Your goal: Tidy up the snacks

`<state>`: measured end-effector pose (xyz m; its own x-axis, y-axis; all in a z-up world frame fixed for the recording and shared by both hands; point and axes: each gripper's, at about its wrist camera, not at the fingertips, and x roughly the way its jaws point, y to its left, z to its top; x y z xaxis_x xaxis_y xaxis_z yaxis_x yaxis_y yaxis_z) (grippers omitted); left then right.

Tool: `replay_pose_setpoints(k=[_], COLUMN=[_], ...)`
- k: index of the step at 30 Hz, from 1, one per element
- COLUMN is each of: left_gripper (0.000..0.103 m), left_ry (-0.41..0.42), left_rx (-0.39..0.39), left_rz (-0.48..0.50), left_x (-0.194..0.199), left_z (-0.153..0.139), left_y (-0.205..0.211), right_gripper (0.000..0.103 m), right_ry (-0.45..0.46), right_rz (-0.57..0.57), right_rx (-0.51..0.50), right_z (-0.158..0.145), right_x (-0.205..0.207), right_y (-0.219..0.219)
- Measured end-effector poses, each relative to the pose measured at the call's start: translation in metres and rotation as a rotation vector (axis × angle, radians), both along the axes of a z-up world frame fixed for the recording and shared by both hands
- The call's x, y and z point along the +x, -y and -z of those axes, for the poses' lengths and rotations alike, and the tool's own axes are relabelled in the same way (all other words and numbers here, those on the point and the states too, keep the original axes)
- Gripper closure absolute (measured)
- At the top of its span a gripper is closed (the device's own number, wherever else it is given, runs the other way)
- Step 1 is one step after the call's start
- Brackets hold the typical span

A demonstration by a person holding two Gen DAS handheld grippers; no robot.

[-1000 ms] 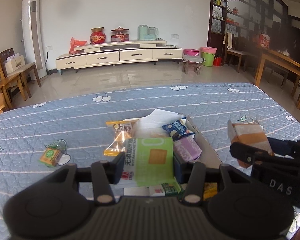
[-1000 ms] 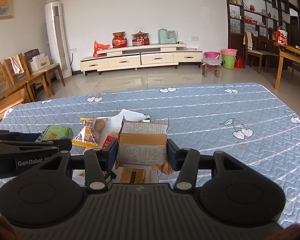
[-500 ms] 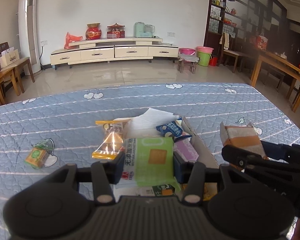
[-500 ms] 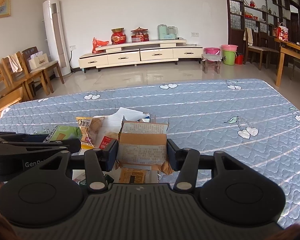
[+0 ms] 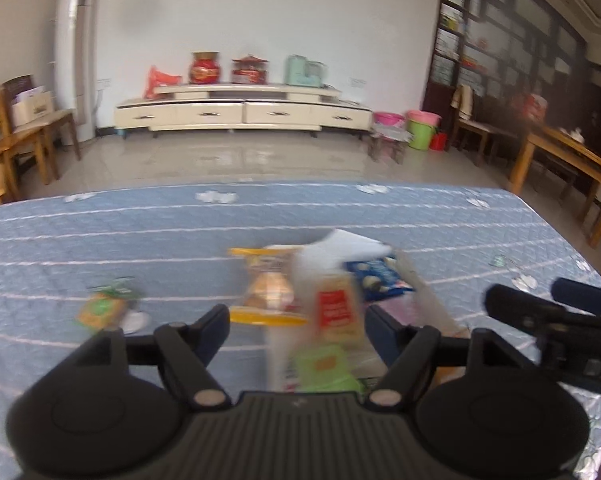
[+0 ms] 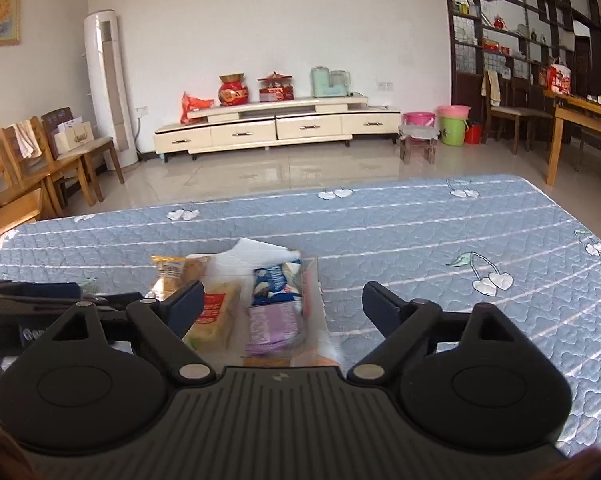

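Bright even daylight; left wrist view motion-blurred, both fisheye-curved with dark corners.

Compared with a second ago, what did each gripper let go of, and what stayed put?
Both let go. The left gripper, jaws opening, released the green packet, which now lies blurred below them in the box. The right gripper, jaws opening wide, dropped the brown-taped packet, now barely visible in the box. The small green snack stayed on the blue quilt, as did the other packets in the box.
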<state>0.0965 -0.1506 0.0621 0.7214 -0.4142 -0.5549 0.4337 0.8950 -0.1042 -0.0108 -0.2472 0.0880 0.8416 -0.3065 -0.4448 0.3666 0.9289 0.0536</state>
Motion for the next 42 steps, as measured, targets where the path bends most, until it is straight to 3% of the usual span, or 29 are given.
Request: replay_pose_setpoints(k=[4,12,15,18,22,25,31,42], left_gripper=[0.004,0.001,0.001,0.001,0.001,0.0,0.0,0.0], left_ry=[0.082,0.095,0.163,0.146,0.094,-0.078,-0.074,-0.074], left_rx=[0.048,0.135,0.167,0.165,0.126,0.095,0.1,0.099], left_rz=[-0.139,-0.521,-0.632,-0.694,-0.741,-0.706,-0.712,-0.712], left_x=[-0.003,0.033,0.048,0.068,0.082,0.095,0.092,0.091], left_z=[0.007,0.05,0.063,0.078,0.098,0.111,0.116,0.117], left_y=[-0.06,-0.201,-0.23,-0.249,-0.259,-0.267,-0.264,-0.265], right_gripper=[0.0,0.0,0.0,0.0,0.0,0.0,0.0,0.0], right_ry=[0.02,0.009,-0.019,-0.028,-0.038,-0.055,-0.107,-0.126], right_rz=[-0.083,-0.288,-0.336,-0.352,-0.38,-0.389,-0.399,-0.44], right_rx=[-0.013,-0.017,-0.009,0.003,-0.009,-0.006,0.017,0.084], right_z=[0.0,0.035,0.047,0.055,0.069,0.081,0.107,0.135], right_x=[0.0,0.034,0.054,0.076,0.102,0.118,0.149,0.161], right_y=[-0.032,-0.12,-0.14,-0.151,-0.17,-0.182,-0.194,-0.185])
